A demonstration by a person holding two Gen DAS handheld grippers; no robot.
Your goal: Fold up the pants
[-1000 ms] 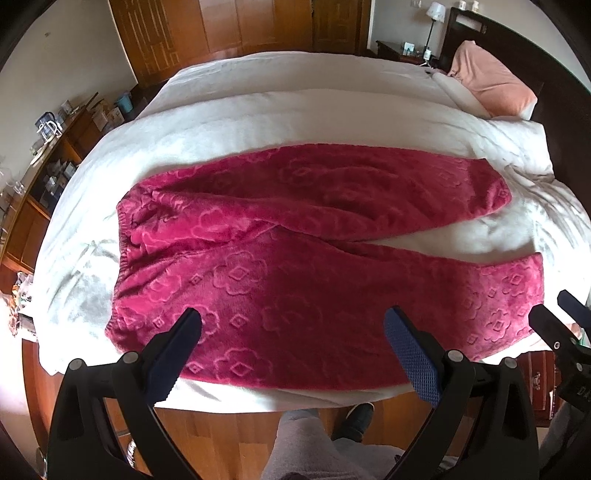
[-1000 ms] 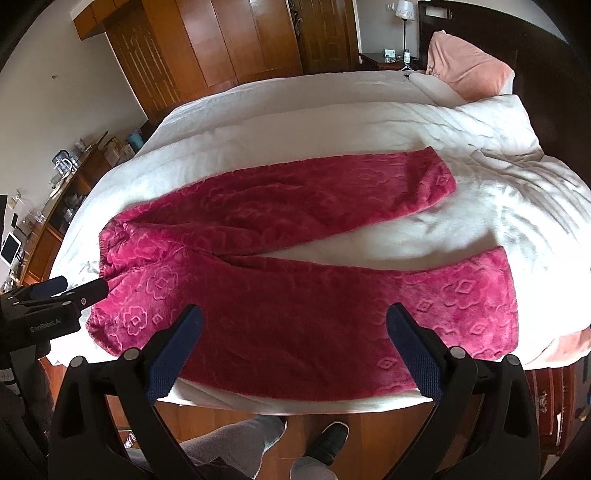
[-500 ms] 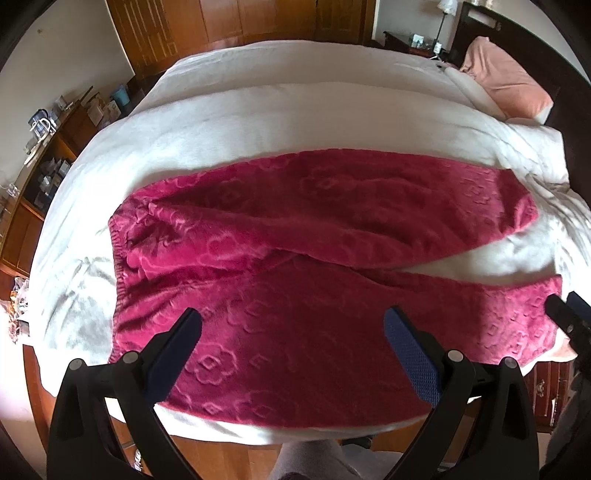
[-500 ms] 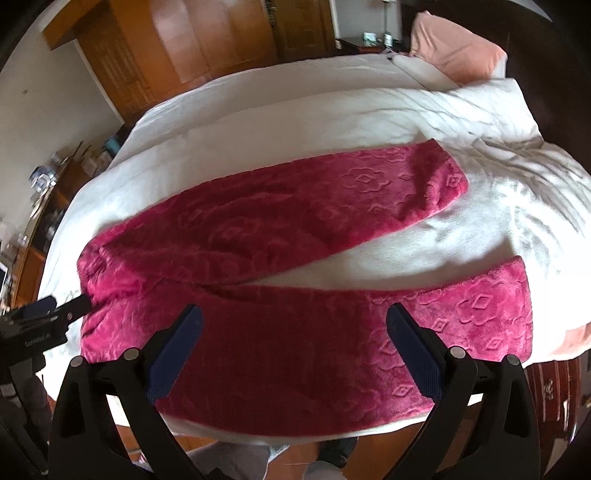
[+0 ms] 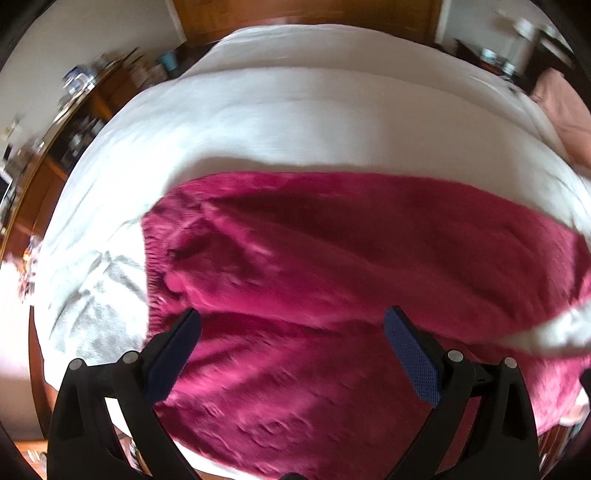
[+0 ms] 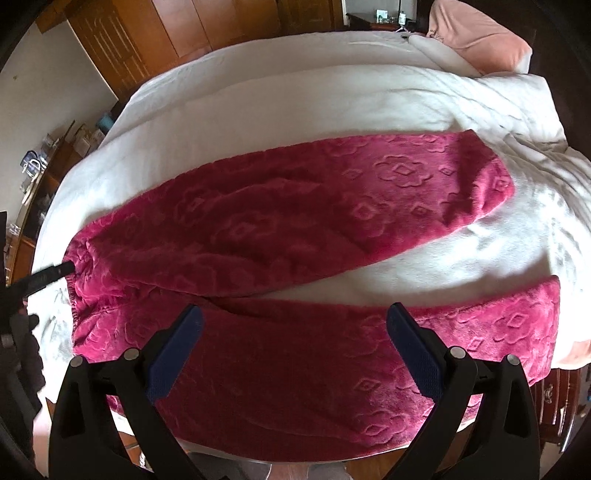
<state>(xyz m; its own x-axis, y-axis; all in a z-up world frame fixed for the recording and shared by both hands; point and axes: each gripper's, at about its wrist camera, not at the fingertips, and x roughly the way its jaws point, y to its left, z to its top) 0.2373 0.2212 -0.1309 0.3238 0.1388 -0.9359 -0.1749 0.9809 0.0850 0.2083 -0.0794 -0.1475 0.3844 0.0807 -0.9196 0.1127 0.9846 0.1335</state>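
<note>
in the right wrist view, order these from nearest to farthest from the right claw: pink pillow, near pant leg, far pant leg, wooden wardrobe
From the right claw:
1. Near pant leg, directly under and ahead of the open claw.
2. Far pant leg, further up the white bed.
3. Pink pillow, far right, and wooden wardrobe, far left: too close to call.

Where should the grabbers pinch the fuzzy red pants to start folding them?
Probably the near leg's outer edge. The pants lie flat with legs spread in a V, so the right gripper could pinch near the cuff and the left gripper near the waistband, both coming from the bed's front edge.
</note>
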